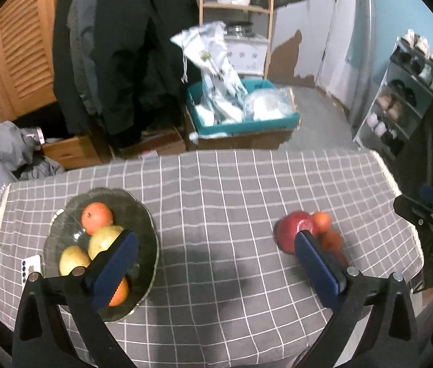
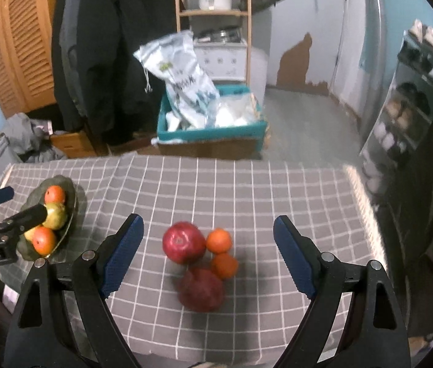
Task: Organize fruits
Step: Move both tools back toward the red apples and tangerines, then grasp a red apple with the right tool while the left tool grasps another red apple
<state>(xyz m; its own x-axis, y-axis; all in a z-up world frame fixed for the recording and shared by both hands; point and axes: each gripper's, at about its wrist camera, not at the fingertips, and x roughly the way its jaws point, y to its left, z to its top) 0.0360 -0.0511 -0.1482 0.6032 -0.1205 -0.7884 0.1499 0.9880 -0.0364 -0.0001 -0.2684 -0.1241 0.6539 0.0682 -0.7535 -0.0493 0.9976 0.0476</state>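
Fruit sits in two groups on the grey checked tablecloth: a red apple, two oranges and a dark pomegranate (all touching) lie well right of the glass bowl, which holds more fruit. Left gripper and right gripper both have fingers spread wide, gripping nothing.

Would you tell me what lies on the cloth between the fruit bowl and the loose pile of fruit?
Nothing: between the bowl and the loose fruit there is only bare checked tablecloth with shadows on it. The left wrist view shows this stretch best.

Glossy red apple — matt checked cloth — translucent glass bowl.
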